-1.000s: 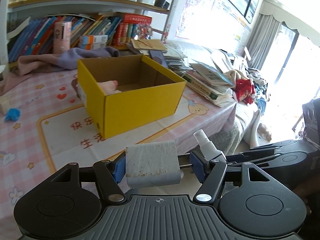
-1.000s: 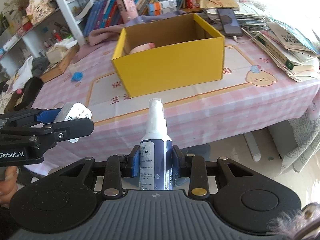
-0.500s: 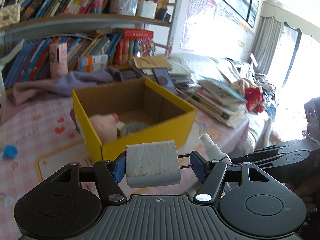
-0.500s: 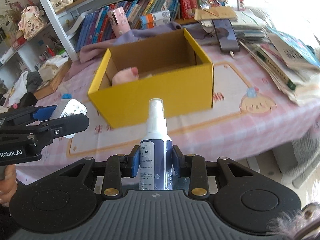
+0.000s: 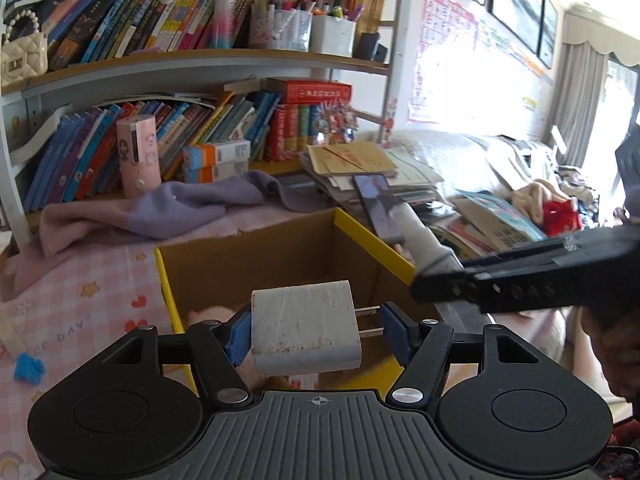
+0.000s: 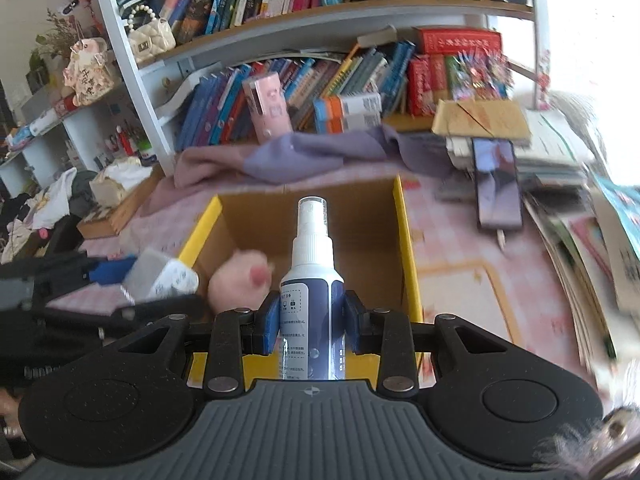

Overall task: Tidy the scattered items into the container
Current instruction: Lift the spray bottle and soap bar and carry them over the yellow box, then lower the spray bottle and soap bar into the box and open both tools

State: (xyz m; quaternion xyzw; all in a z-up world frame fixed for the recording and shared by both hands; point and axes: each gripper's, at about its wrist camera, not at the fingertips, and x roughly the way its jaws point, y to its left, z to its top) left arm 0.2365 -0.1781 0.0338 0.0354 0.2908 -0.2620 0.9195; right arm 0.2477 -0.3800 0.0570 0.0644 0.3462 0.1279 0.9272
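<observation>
Both grippers, left (image 5: 316, 332) and right (image 6: 310, 330), were black plastic with ribbed grey bases, silver screws and blue finger pads (image 5: 236, 336).

Box (image 6: 406, 248) sits mid-table, plush toy (image 6: 238, 278) inside at its near-left. Charger (image 5: 304, 330) over box's near-left edge, spray bottle (image 6: 312, 288) over near wall, right of the charger. Cloth (image 6: 320, 156) behind box; phone (image 6: 496, 184) on papers, far right.

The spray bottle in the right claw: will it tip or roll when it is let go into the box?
The spray bottle is tall and narrow, so it would probably tip. Its round body may then roll until the pink plush toy or a box wall stops it.
</observation>
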